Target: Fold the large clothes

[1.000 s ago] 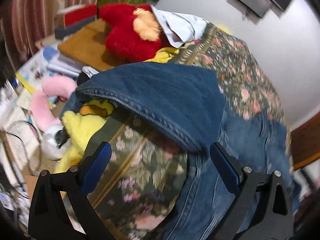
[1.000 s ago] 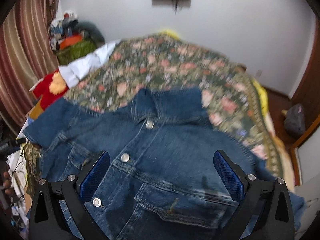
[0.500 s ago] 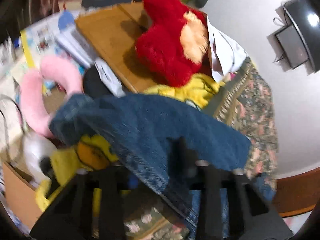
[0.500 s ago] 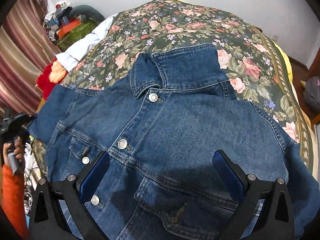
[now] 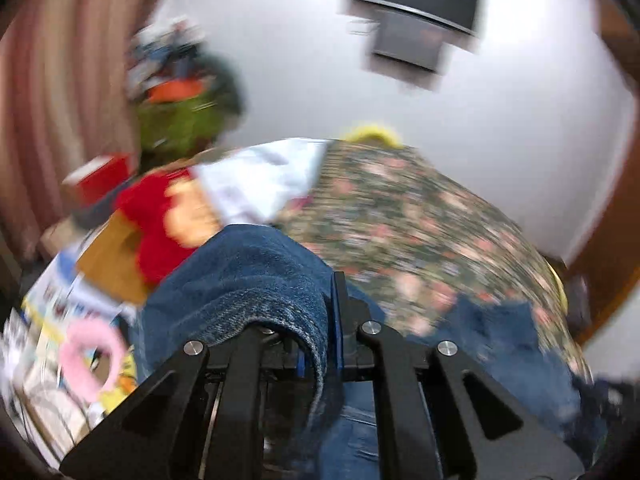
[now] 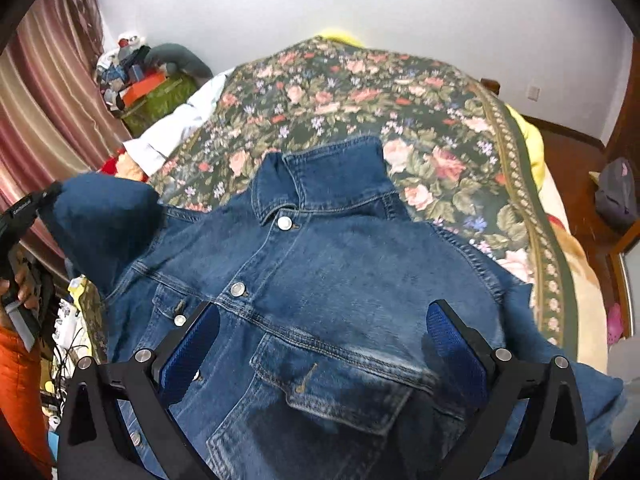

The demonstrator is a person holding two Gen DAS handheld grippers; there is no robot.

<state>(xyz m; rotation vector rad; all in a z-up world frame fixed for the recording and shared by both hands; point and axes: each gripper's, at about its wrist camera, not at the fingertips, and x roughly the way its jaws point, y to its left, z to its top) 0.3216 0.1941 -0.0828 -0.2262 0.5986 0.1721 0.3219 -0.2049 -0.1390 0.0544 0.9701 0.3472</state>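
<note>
The denim jacket (image 6: 320, 288) lay front-up and buttoned on the floral bedspread (image 6: 440, 120), filling the frame's centre. Folding had barely begun: the left gripper (image 5: 330, 344) was clamped on one sleeve (image 6: 100, 220), raised at mid-left; the right gripper (image 6: 320, 354) hovered spread apart. The hem was cut off below, and the left view was blurred.

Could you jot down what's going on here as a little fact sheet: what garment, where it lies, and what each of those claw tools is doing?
garment: denim jacket, front up, buttoned
surface: floral bedspread on a bed
left gripper: shut on the jacket's sleeve, which is raised off the bed
right gripper: open, above the jacket's chest, holding nothing
beside the bed: red plush toy, pink ring-shaped cushion
on the wall: dark screen
image quality: left wrist view is motion-blurred
</note>
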